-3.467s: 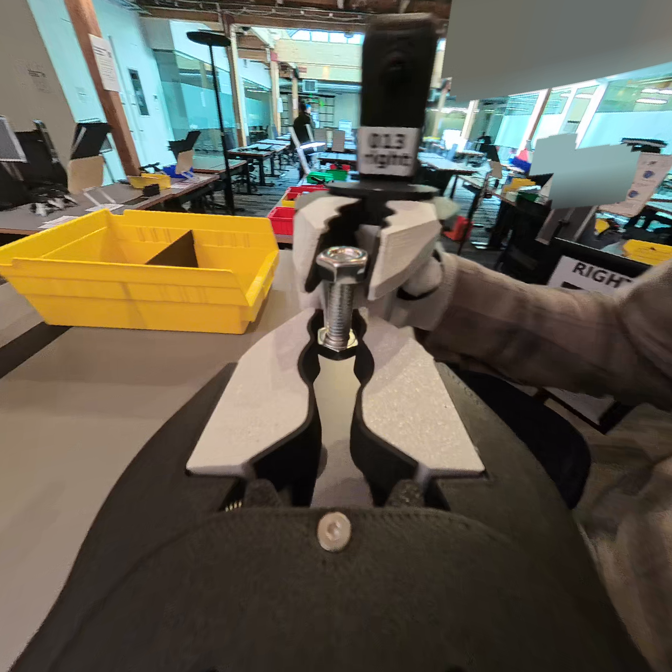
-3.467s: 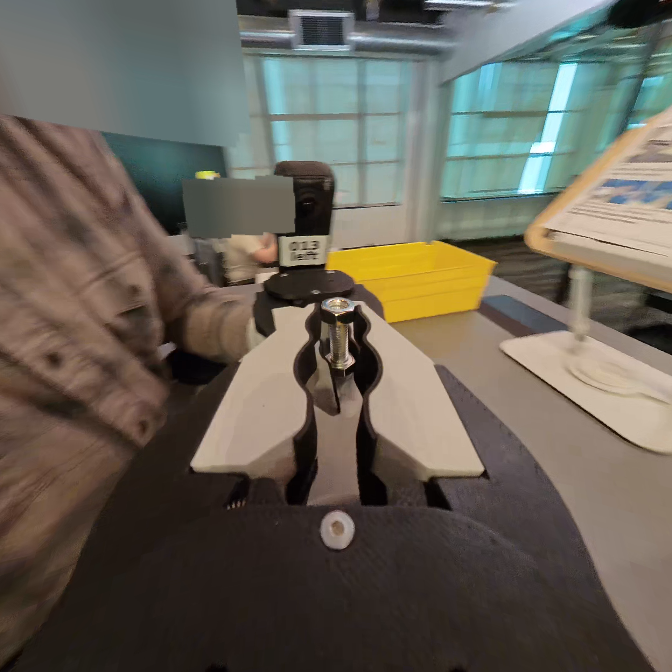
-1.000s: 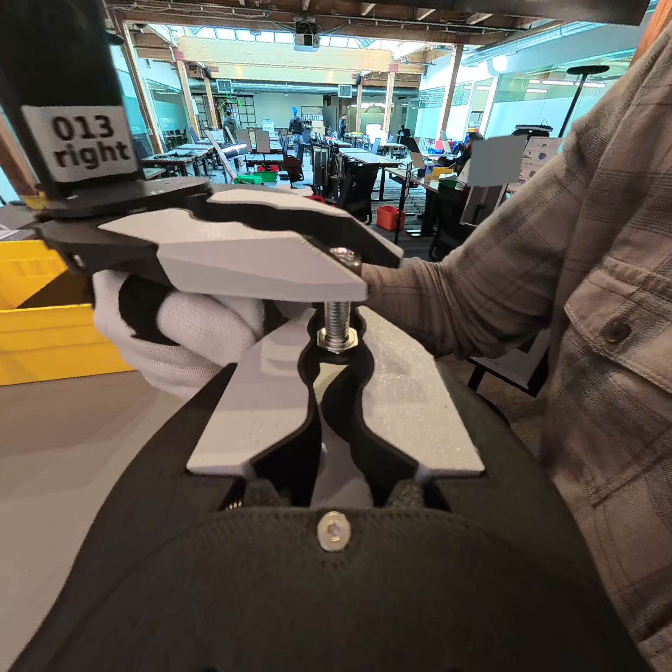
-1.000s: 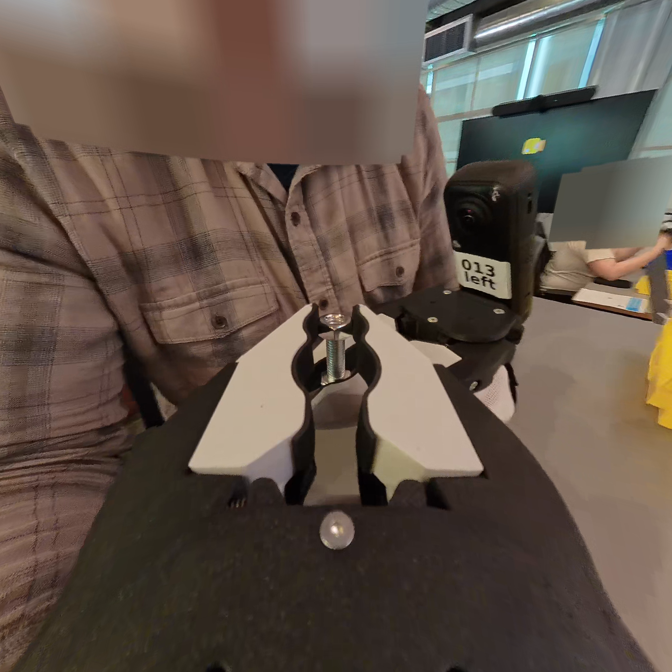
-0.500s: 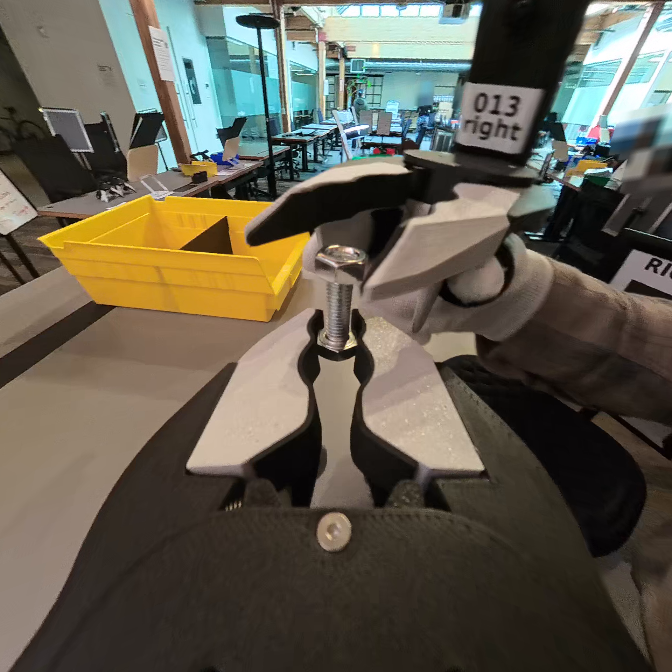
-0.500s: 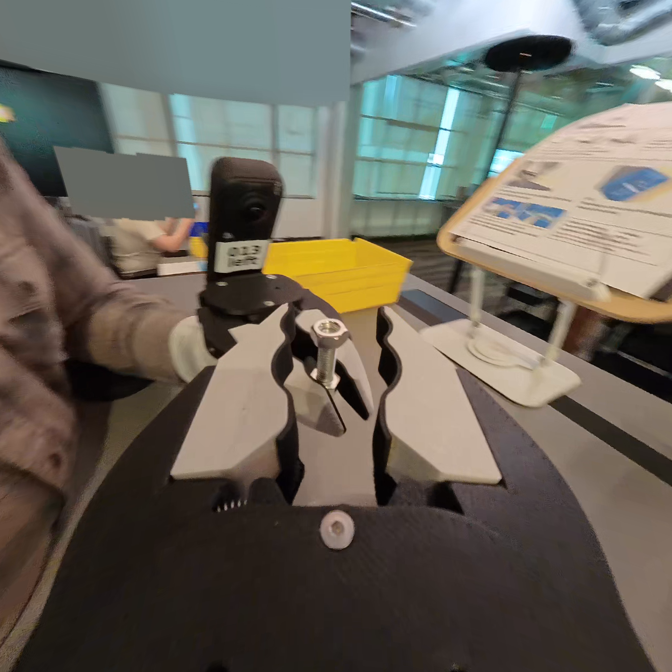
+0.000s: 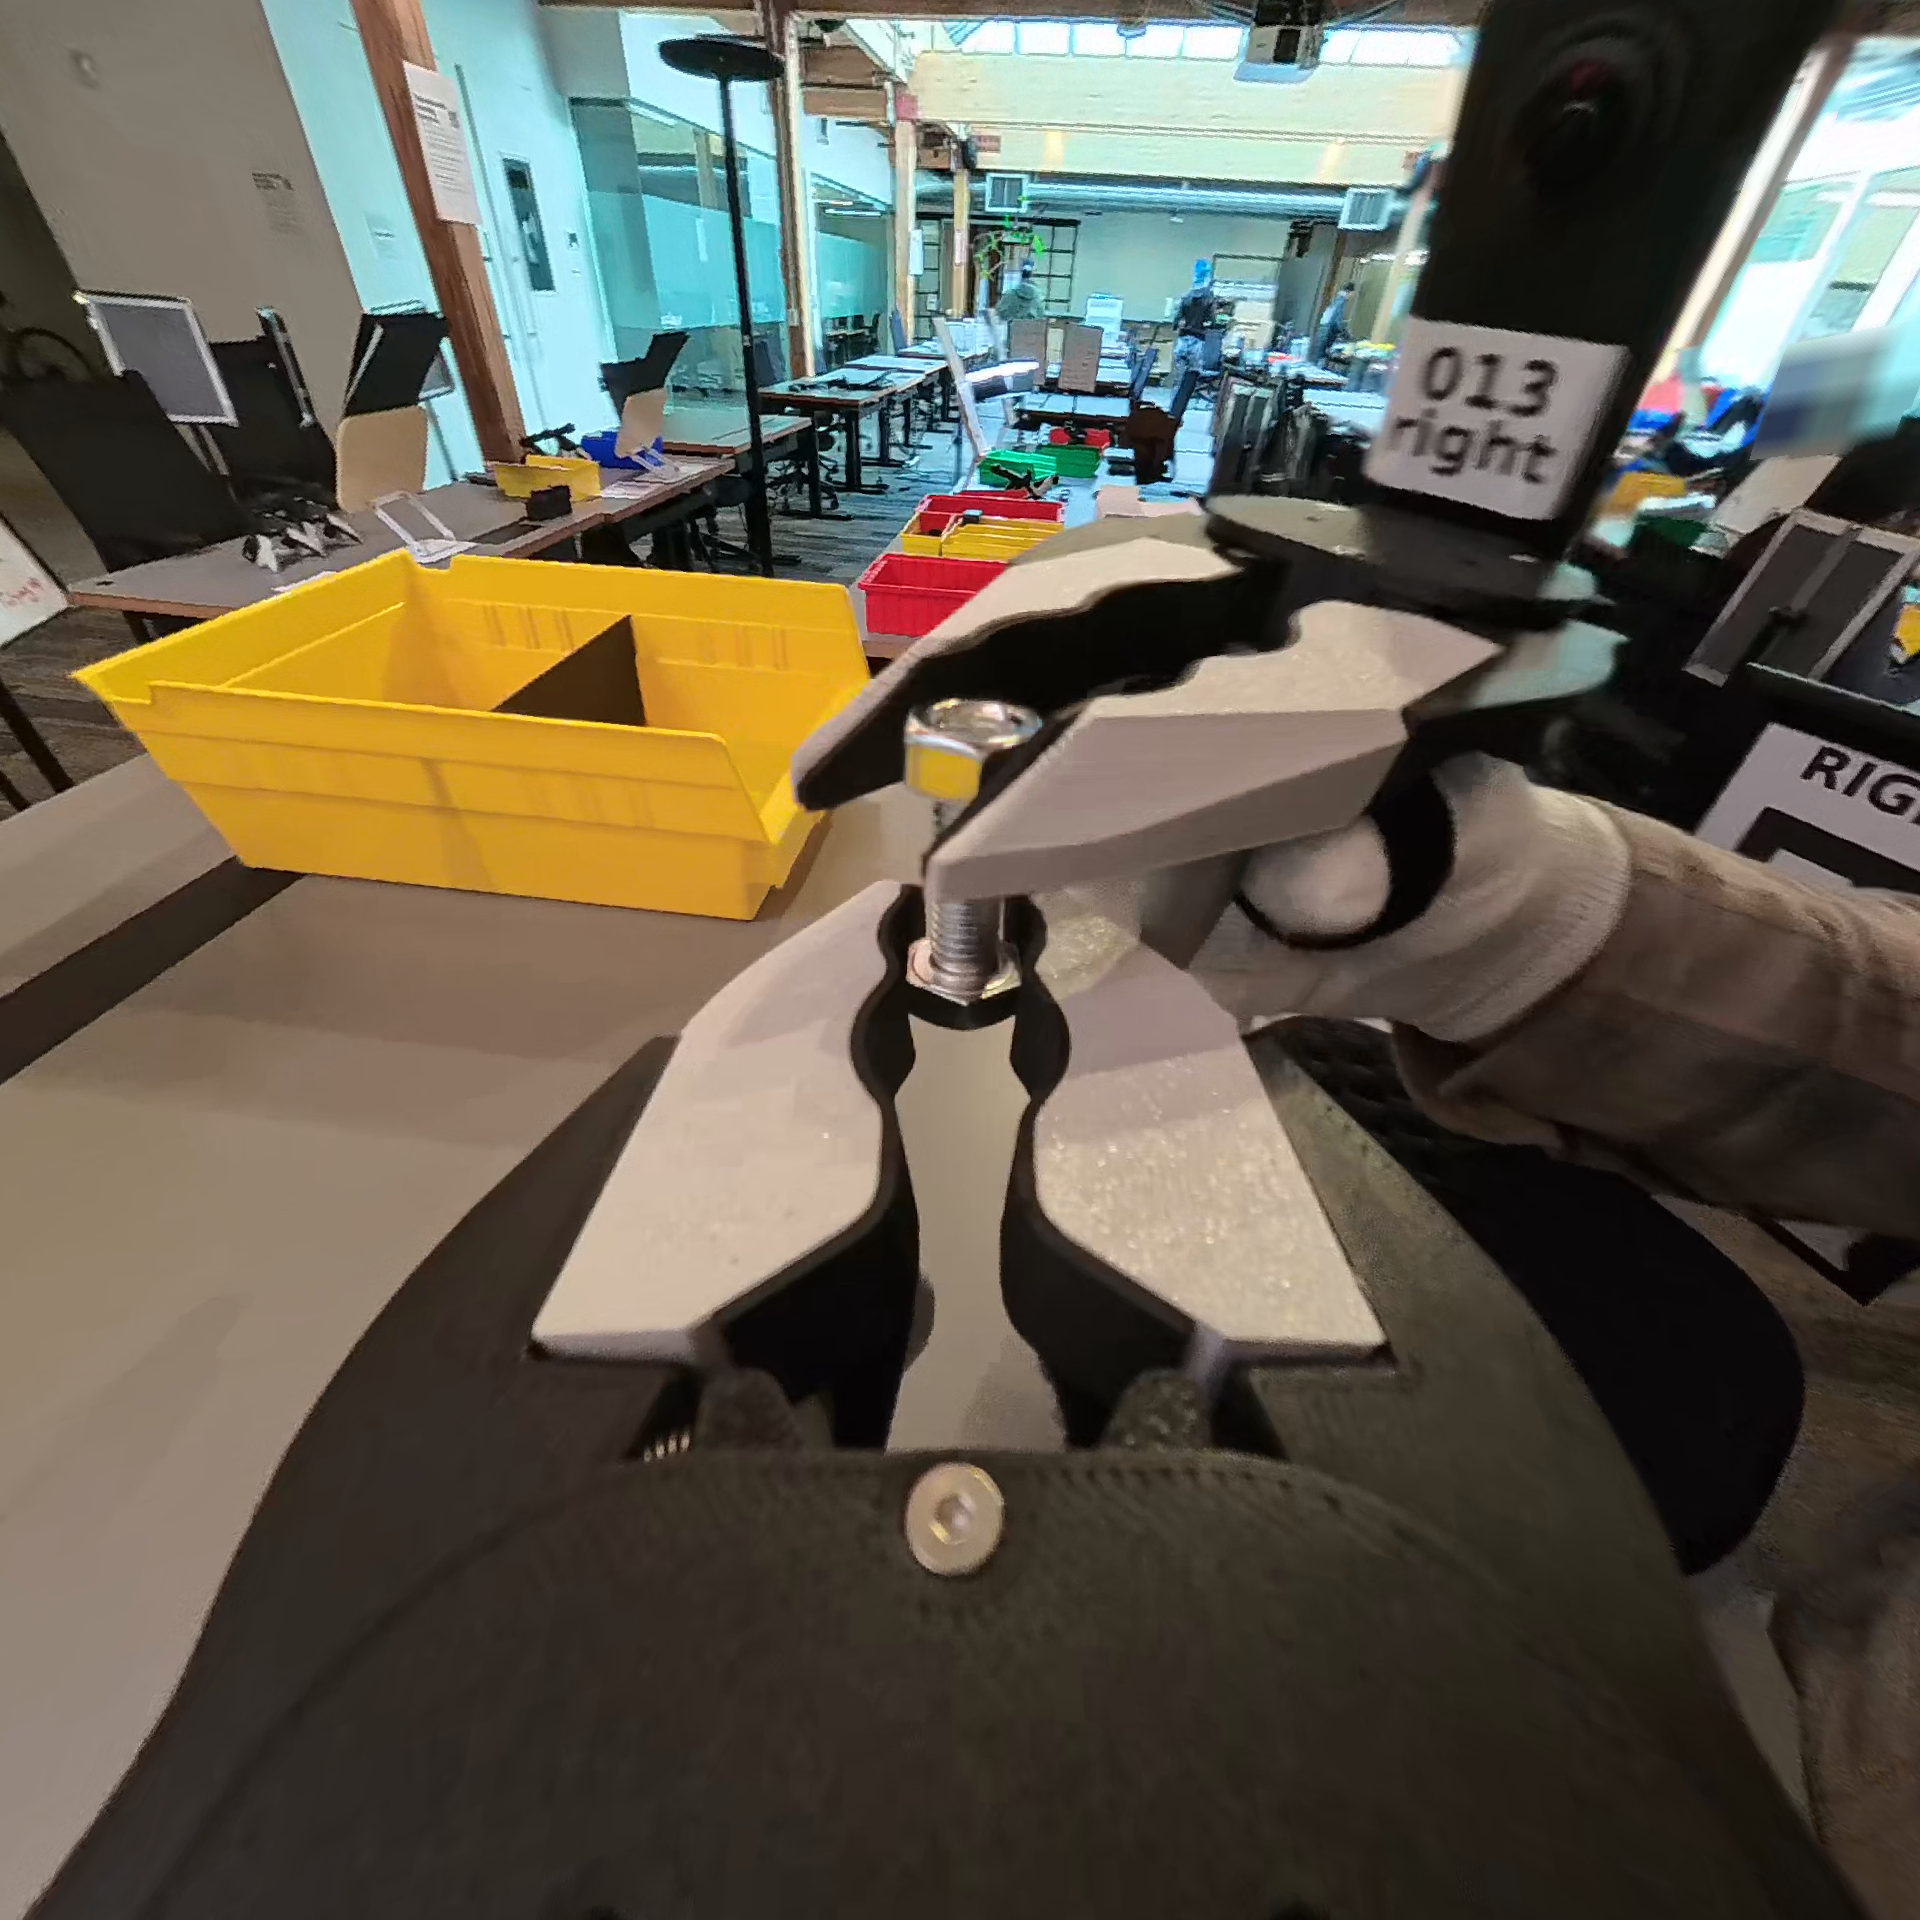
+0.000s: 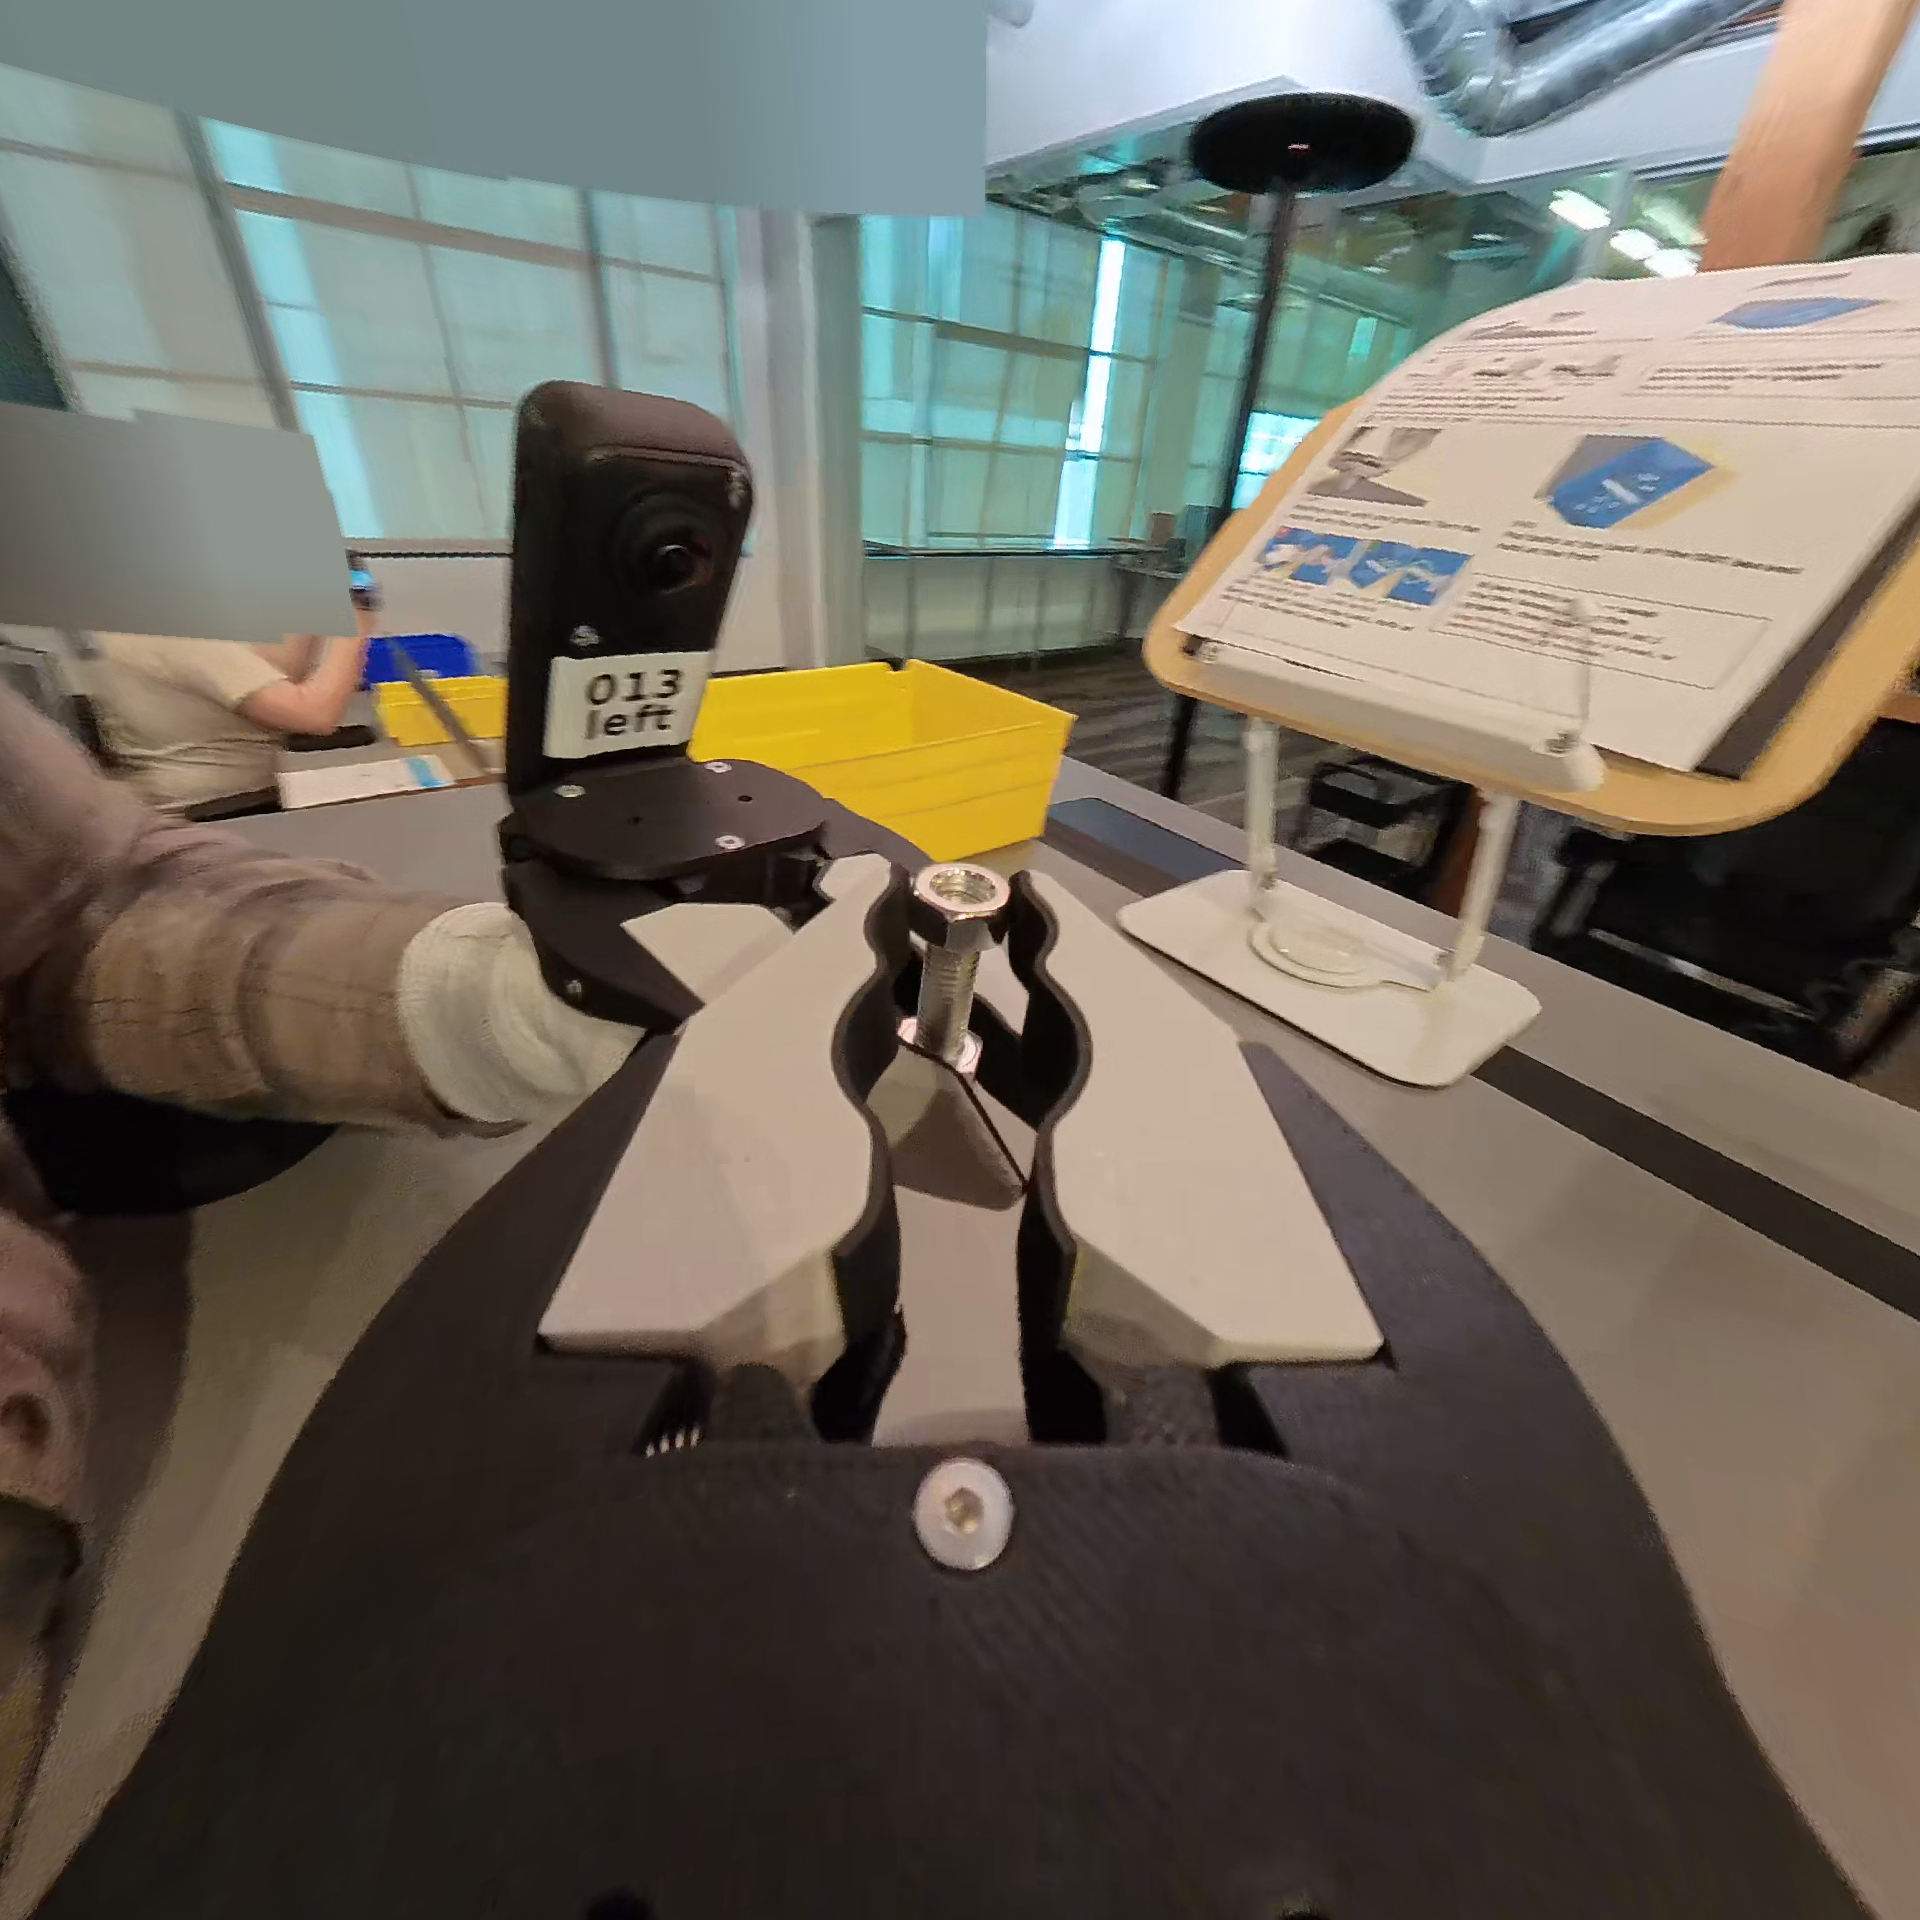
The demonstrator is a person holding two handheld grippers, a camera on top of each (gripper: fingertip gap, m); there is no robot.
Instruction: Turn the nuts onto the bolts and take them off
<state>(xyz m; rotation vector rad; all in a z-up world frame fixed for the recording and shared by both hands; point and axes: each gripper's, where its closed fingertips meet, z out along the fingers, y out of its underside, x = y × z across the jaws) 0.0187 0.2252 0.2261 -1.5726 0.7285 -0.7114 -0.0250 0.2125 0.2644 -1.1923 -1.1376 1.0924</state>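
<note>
Steel bolt (image 7: 961, 914) shank half-hidden by right tongs (image 7: 935, 805).

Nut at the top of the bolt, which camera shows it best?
The right wrist view: the nut sits unobstructed between the right gripper's fingertips, and you can see down into its threaded hole. The left wrist view shows it only from the side, with one finger of that gripper partly covering it.

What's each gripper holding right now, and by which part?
Left gripper holds the bolt by its head; right gripper clamps the nut at the bolt's upper end.
</note>
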